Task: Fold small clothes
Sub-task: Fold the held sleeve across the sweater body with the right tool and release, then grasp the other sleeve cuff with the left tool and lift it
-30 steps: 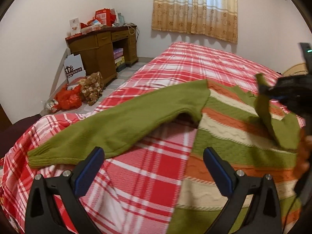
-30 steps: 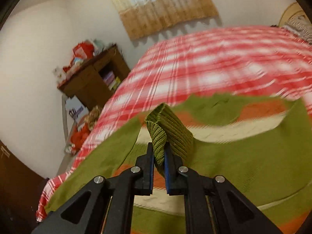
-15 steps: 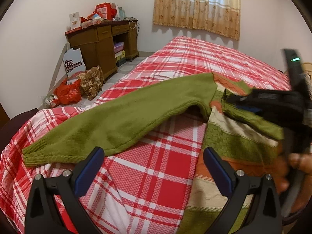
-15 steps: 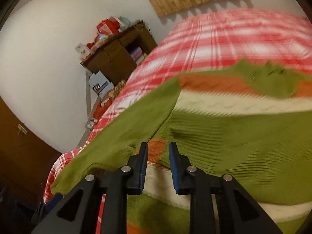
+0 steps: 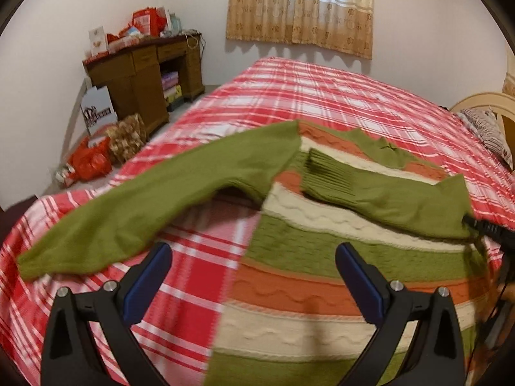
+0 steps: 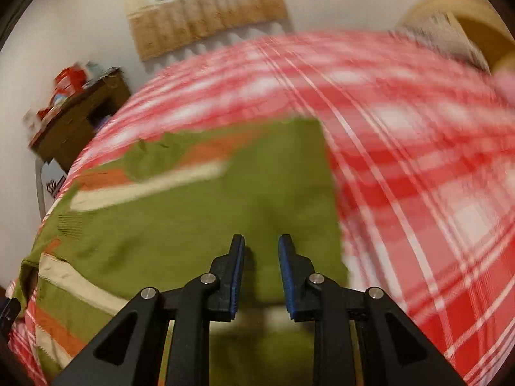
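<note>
A wooden desk (image 5: 145,74) piled with boxes stands far left by the wall, red bags (image 5: 90,160) on the floor beside it, a curtain (image 5: 301,9) beyond. The striped sweater (image 5: 322,257) lies flat on the red plaid bed (image 5: 322,96), one sleeve (image 5: 379,193) folded across its chest. The left tool (image 5: 254,286) hovers over it, wide apart. The right tool (image 6: 261,273), angled down over the green knit, has just parted its jaws, nothing between them.

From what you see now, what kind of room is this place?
Most likely a bedroom in a home. A wide bed under a red plaid cover fills the view, a curtain hangs on the far wall, and a cluttered wooden desk stands in the corner.
</note>
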{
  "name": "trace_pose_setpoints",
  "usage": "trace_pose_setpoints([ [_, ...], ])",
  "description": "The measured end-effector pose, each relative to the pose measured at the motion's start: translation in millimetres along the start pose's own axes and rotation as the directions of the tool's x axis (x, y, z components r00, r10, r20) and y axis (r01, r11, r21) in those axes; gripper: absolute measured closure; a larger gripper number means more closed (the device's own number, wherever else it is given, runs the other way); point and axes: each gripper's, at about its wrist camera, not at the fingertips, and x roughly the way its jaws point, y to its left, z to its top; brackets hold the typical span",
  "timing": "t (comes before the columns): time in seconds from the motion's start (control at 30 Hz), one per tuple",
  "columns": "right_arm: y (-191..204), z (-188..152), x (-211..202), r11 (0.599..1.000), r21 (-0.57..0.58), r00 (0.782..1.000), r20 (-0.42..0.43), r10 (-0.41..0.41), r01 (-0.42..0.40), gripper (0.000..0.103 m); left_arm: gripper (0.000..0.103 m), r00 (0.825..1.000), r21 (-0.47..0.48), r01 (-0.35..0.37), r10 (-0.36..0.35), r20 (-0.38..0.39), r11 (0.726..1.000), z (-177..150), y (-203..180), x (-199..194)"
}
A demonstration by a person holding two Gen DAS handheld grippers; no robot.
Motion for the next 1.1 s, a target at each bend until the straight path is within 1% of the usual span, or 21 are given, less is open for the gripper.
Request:
trace_pose_setpoints([
  [0.03,-6,-4,-6,1.0,-0.001,0.999,0.038,0.031,-0.031,0.08,0.0,1.0,0.005,-0.007,0.007,-0.005,1.0,-1,-5,1],
  [0.1,-3,-4,-13,1.0,-0.024,0.999,0.036,0.003,-0.002,0.08,0.0,1.0,0.024,-0.018,0.018,-0.005,1.0,0,-16,2],
  [0.13,1,-3,-19,0.999,-0.03,0.998,0.056,-0.011,0.013,0.08,0.0,1.0,0.035,-0.027,0.027,0.006,0.999,4,-22,2],
  [0.23,11,-1,-38,0.999,-0.04,0.991,0.131,0.025,-0.02,0.08,0.0,0.997,0.048,-0.064,0.062,0.046,0.997,17,-38,7],
  [0.3,17,-4,-35,0.998,-0.056,0.99,0.139,0.003,0.005,0.08,0.0,0.991,0.056,-0.117,0.113,0.072,0.992,29,-51,19],
  [0.37,22,-13,-22,0.996,-0.085,0.994,0.109,-0.01,0.02,0.08,0.0,0.986,0.064,-0.154,0.149,0.075,0.986,40,-62,37],
  [0.43,22,-19,-9,0.996,-0.086,0.998,0.064,-0.023,0.028,0.079,0.0,0.983,0.088,-0.179,0.176,0.049,0.98,49,-73,62],
  [0.5,22,-18,-16,0.996,-0.082,0.995,0.098,-0.022,0.03,0.075,0.0,0.977,0.109,-0.213,0.214,0.002,0.971,51,-77,86],
  [0.53,22,-20,-15,0.996,-0.083,0.996,0.091,-0.026,0.034,0.071,0.001,0.972,0.118,-0.226,0.232,-0.037,0.967,51,-76,98],
  [0.57,24,-20,-14,0.995,-0.089,0.995,0.09,-0.03,0.039,0.071,0.004,0.968,0.123,-0.232,0.242,-0.068,0.965,50,-75,104],
  [0.6,25,-20,-15,0.995,-0.093,0.995,0.094,-0.033,0.042,0.07,0.007,0.968,0.121,-0.223,0.234,-0.088,0.967,48,-69,105],
  [0.7,28,-23,-15,0.993,-0.113,0.995,0.096,-0.028,0.039,0.063,0.008,0.979,0.081,-0.192,0.196,-0.05,0.978,45,-47,78],
  [0.77,29,-24,-15,0.992,-0.117,0.995,0.098,-0.026,0.038,0.062,0.005,0.982,0.011,-0.191,0.191,-0.011,0.982,42,-20,47],
  [0.8,29,-24,-14,0.993,-0.117,0.995,0.098,-0.025,0.036,0.062,0.0,0.979,-0.022,-0.203,0.203,0.001,0.979,40,-9,37],
  [0.83,30,-27,-14,0.993,-0.115,0.995,0.099,-0.024,0.035,0.062,0.0,0.974,-0.081,-0.225,0.227,0.016,0.971,37,11,22],
  [0.9,29,-27,-13,0.993,-0.112,0.995,0.099,-0.018,0.029,0.061,0.0,0.958,-0.206,-0.274,0.286,0.029,0.939,26,49,-3],
  [0.93,28,-26,-13,0.993,-0.112,0.995,0.099,-0.017,0.028,0.061,0.0,0.945,-0.269,-0.309,0.327,0.023,0.912,20,70,-13],
  [0.97,28,-25,-12,0.993,-0.112,0.995,0.099,-0.018,0.029,0.061,0.0,0.929,-0.338,-0.348,0.37,0.003,0.875,13,94,-21],
  [1.0,28,-25,-12,0.993,-0.115,0.995,0.099,-0.021,0.032,0.061,0.0,0.92,-0.386,-0.368,0.391,-0.02,0.846,9,111,-25],
  [1.03,28,-25,-12,0.993,-0.117,0.995,0.098,-0.024,0.035,0.06,0.0,0.912,-0.453,-0.386,0.407,-0.053,0.804,3,133,-29],
  [1.1,29,-26,-12,0.992,-0.122,0.995,0.098,-0.029,0.041,0.06,0.0,0.891,-0.595,-0.423,0.432,-0.136,0.683,-17,178,-38],
])
